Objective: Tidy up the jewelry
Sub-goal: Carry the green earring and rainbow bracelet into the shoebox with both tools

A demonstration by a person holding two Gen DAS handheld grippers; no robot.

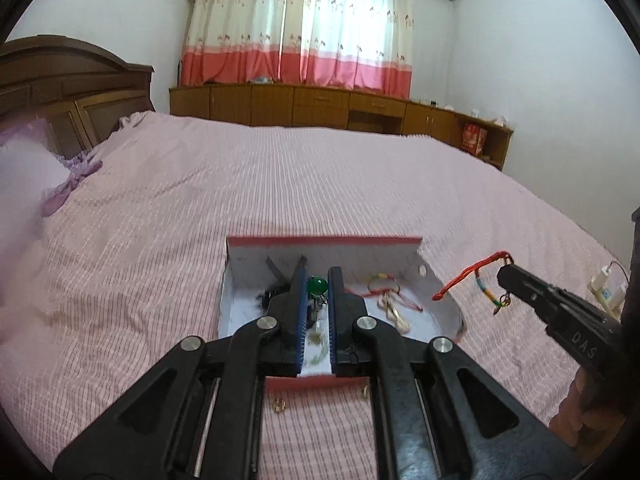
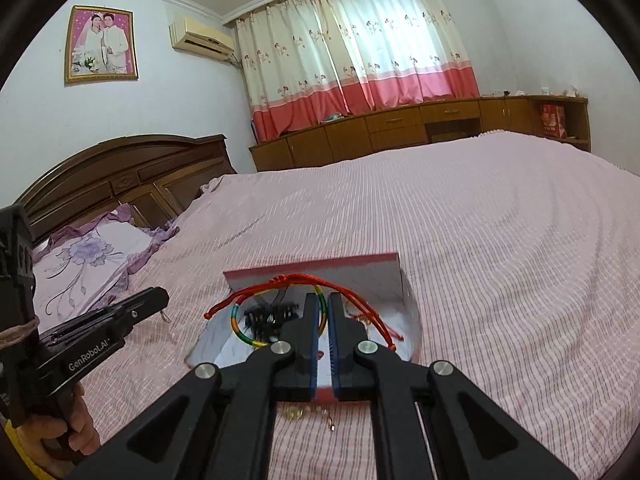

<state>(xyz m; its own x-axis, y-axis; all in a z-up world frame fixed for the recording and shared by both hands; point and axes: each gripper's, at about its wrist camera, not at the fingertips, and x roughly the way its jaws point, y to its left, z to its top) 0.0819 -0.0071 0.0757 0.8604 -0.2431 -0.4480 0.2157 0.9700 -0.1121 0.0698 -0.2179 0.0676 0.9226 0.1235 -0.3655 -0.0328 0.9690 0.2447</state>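
My left gripper is shut, with a green-bead earring pinched at its tips and a small silvery part hanging below. It hovers over a white box with a red rim on the pink bed. My right gripper is shut on a red cord bracelet with a rainbow section, held above the same box. The left wrist view shows the right gripper just right of the box, the bracelet dangling from it. The left gripper sits left of the box.
Inside the box lie black hair pieces, a red string bracelet and gold pieces. Small gold items rest on the bedspread before the box. A pillow and headboard are at left, a power strip at right.
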